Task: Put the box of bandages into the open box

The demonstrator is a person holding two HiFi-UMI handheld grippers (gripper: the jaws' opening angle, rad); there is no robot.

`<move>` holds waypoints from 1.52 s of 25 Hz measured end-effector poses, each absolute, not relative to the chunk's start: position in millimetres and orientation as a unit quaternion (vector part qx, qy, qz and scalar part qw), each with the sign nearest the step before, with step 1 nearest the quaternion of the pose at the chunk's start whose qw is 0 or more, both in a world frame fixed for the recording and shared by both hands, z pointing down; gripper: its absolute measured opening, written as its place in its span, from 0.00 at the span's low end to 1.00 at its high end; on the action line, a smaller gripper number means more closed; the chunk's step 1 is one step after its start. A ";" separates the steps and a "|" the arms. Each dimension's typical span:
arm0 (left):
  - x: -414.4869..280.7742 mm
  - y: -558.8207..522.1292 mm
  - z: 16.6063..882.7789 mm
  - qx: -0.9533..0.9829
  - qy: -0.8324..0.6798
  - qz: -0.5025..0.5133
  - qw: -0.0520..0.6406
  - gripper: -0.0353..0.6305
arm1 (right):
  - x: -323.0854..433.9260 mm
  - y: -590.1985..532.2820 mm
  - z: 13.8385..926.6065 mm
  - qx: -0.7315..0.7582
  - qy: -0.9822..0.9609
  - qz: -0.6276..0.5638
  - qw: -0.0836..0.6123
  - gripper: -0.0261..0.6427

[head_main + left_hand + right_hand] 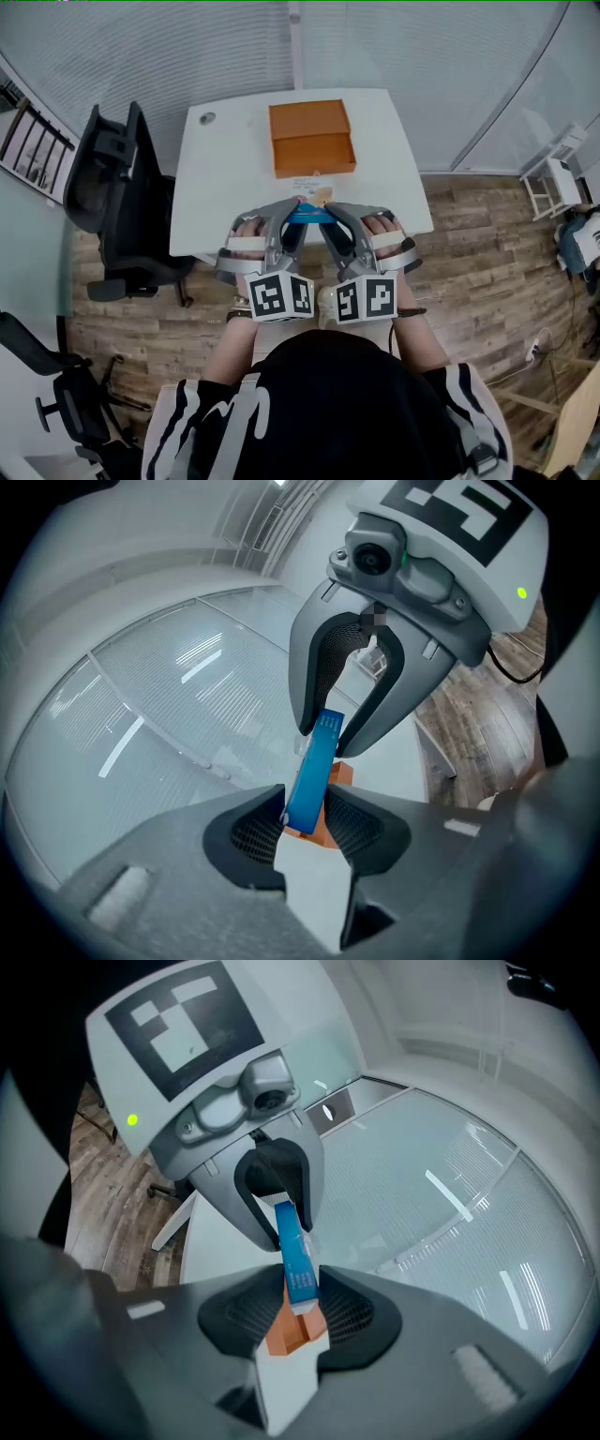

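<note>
Box of bandages (309,214), blue, long axis crosswise, ends pinched by left gripper (289,217) and right gripper (334,221) alike, held over the table's (225,178) near edge; open box (312,139), orange, lies straight ahead toward the far edge.

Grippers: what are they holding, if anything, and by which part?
Both hold the blue bandage box: left gripper clamps one end, right gripper the opposite end.

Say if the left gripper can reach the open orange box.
Probably yes: the orange box lies straight ahead on the table, nothing tall between. But the left gripper and right gripper both grip the bandage box, so they'd move together.
</note>
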State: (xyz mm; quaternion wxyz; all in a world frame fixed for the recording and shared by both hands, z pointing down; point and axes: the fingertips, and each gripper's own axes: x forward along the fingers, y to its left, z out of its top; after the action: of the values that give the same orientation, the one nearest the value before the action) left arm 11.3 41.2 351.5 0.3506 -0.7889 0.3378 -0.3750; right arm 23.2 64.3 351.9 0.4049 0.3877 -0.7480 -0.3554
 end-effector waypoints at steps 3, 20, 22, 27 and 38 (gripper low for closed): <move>15.1 20.9 351.9 -0.788 0.340 -0.378 0.346 0.25 | 27.3 43.9 352.5 0.382 -0.752 -0.354 0.404 0.21; 34.7 -69.9 351.6 -0.781 0.359 -0.392 0.329 0.25 | 48.1 -48.0 351.6 0.355 -0.770 -0.356 0.394 0.21; 39.2 -79.6 353.1 -0.780 0.361 -0.393 0.327 0.25 | 52.7 -57.9 353.1 0.351 -0.771 -0.356 0.393 0.21; 46.1 -99.4 361.0 -0.779 0.364 -0.400 0.317 0.25 | 59.9 -78.0 361.1 0.341 -0.779 -0.353 0.391 0.21; 37.8 -114.5 376.4 -0.783 0.354 -0.414 0.301 0.26 | 51.8 -93.6 376.1 0.324 -0.793 -0.334 0.393 0.21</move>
State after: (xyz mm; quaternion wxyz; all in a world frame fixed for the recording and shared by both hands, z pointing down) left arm 37.8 -114.5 376.4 0.3014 -0.7827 0.3537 -0.4140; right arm 51.8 -93.6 376.1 0.3932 0.3237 -0.7932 -0.3338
